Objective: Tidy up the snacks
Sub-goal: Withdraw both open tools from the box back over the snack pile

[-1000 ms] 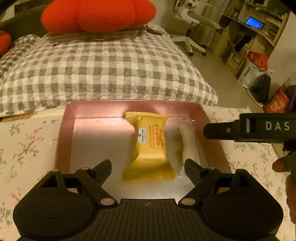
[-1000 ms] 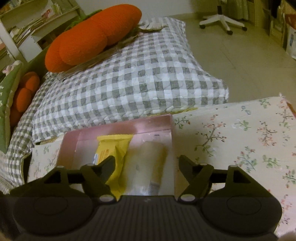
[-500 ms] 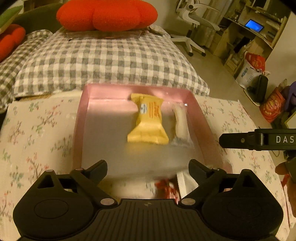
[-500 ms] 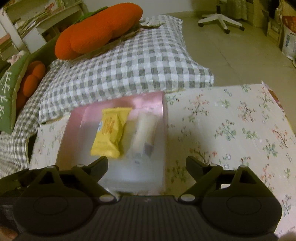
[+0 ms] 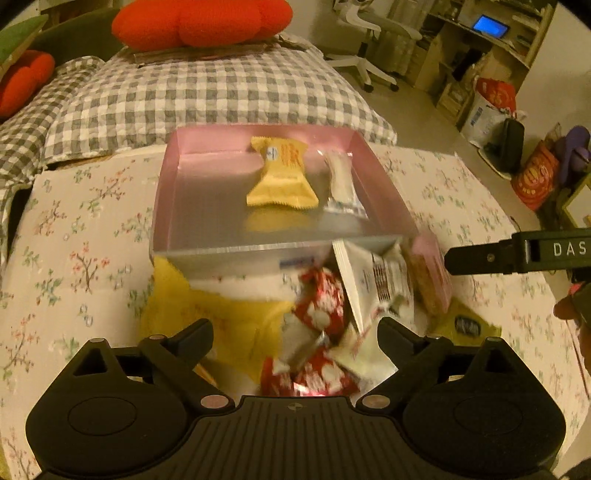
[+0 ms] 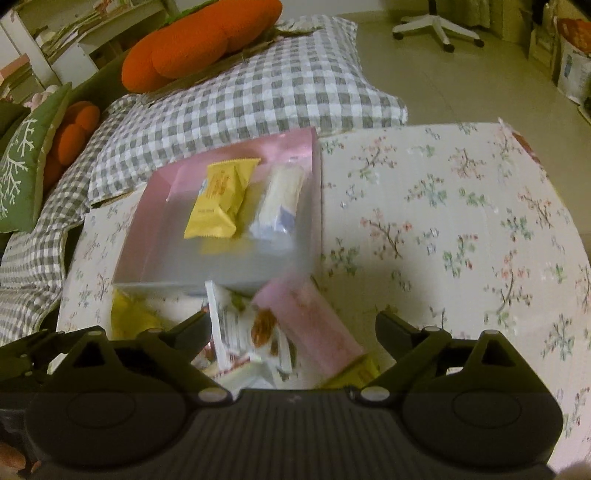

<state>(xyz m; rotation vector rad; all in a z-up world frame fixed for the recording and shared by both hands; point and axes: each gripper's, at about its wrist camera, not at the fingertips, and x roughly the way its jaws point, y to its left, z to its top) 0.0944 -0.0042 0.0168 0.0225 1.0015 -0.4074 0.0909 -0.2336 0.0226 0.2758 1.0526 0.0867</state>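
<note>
A pink tray (image 5: 162, 192) on the floral cloth holds a yellow snack packet (image 5: 282, 177) and a white bar packet (image 5: 341, 182) side by side. Just in front of the tray lies a loose pile: red packets (image 5: 319, 306), a white packet (image 5: 376, 284), a pink packet (image 5: 432, 273) and yellow packets (image 5: 207, 306). My left gripper (image 5: 293, 326) hangs open above the pile with nothing gripped. My right gripper (image 6: 291, 321) is over the pink packet (image 6: 310, 325) and white packet (image 6: 229, 332); its jaws are opening and press on nothing. The tray (image 6: 221, 275) is ahead of it.
A finger of the right gripper (image 5: 480, 254) juts in from the right at the tray's near corner. Behind the tray lies a grey checked pillow (image 5: 221, 88) with orange cushions (image 5: 199, 22). An office chair (image 5: 369, 55) and bags (image 5: 532, 177) stand on the floor to the right.
Both grippers have drawn back from the tray, which now sits farther off. The snack pile in front of it has come into view. The right jaws stand wider.
</note>
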